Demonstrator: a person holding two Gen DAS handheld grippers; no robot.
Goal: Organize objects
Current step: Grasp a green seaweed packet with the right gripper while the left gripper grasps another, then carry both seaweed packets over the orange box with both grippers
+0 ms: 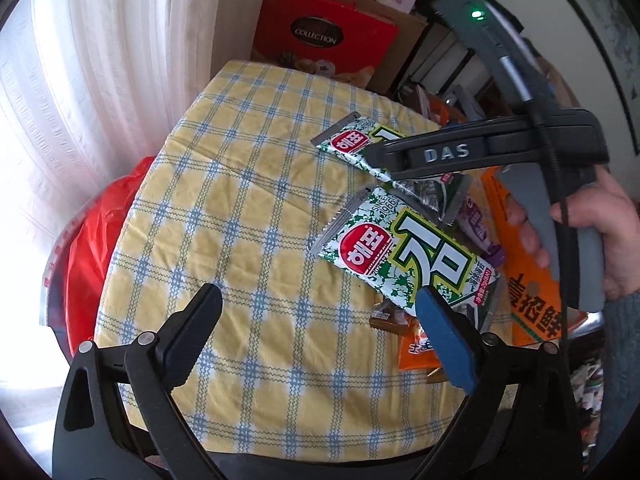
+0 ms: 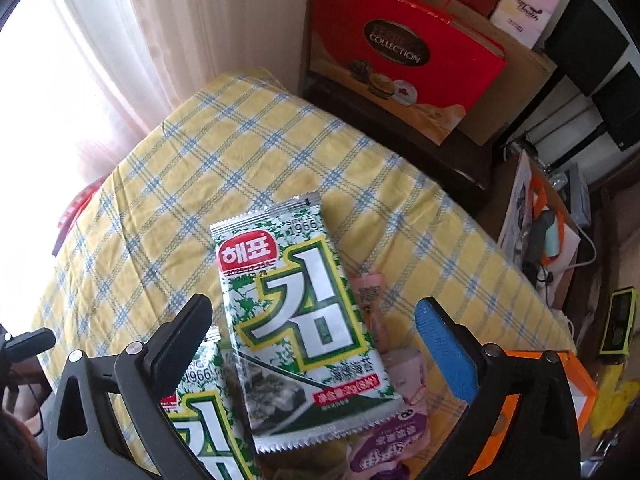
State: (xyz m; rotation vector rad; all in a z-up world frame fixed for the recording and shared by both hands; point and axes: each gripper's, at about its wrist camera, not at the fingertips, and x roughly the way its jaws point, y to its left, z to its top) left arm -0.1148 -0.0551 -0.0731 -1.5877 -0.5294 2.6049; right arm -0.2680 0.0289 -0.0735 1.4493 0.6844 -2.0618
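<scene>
1. fingers [image 2: 446,354] of the right gripper [image 2: 312,344] stand wide apart with nothing clamped; the upper seaweed pack [image 2: 298,320] lies between them on the pile, and neither pad looks to touch it.
2. left gripper [image 1: 318,330] fingers are also spread and empty; they hang over bare cloth [image 1: 224,208], with the blue pad over the corner of the lower pack [image 1: 408,256], contact unclear.
3. to do this step well, i judge the right gripper should sink straight down and close across the short width of the upper pack, near its middle, so the slick foil does not slide or fold.
4. take only the top pack; it overlaps the lower one and some pink and purple packets [image 2: 384,452], so a deep bite could drag those along.
5. pose: the right gripper points steeply down at the table, held by a hand [image 1: 600,232] on the grey handle, in the left view.
6. the left gripper tilts down less steeply, beside the pile.
7. farther off, the open cloth offers room to lay packs out; beyond it leans a red box [image 2: 404,56].
</scene>
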